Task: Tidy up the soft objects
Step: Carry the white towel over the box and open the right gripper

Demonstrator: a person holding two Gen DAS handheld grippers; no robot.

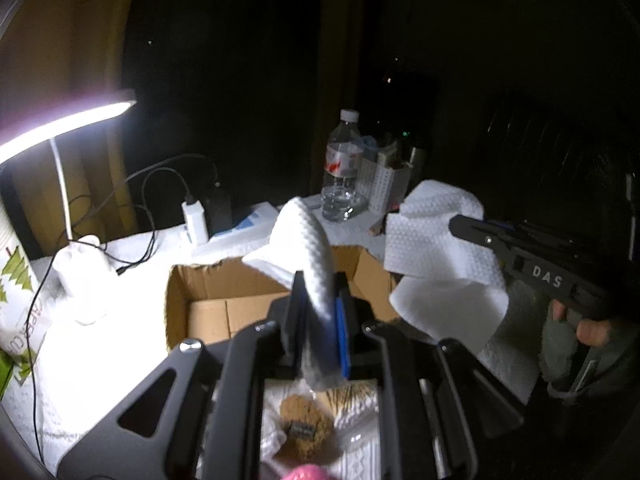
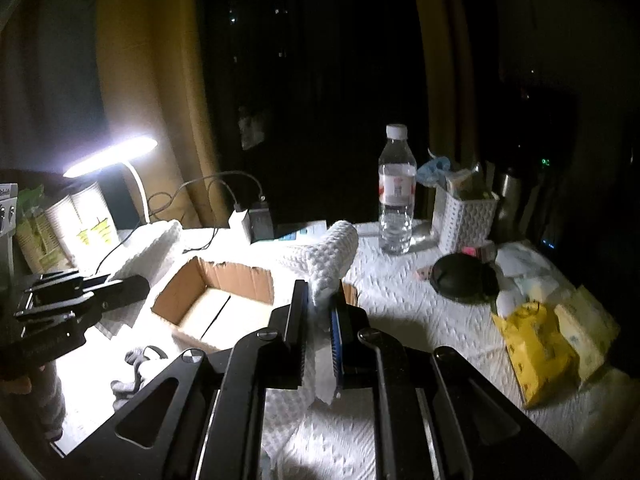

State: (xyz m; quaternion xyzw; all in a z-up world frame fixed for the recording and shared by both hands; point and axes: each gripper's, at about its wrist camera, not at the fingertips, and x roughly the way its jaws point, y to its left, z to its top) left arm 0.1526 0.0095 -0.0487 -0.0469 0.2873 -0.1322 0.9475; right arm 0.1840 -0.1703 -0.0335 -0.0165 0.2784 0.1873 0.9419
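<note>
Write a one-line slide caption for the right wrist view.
Right hand-held gripper clamps a white paper towel above an open cardboard box on a lamp-lit table.

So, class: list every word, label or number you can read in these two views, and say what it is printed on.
"DAS": white letters on the side of the right gripper.
"APER CU", partly cut off: on the tree-printed package.
Water bottle label: too blurred to read.
Yellow packet: print too small to read.

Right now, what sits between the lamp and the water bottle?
In the right wrist view, a white charger with its cable stands between the lamp and the water bottle.
</note>
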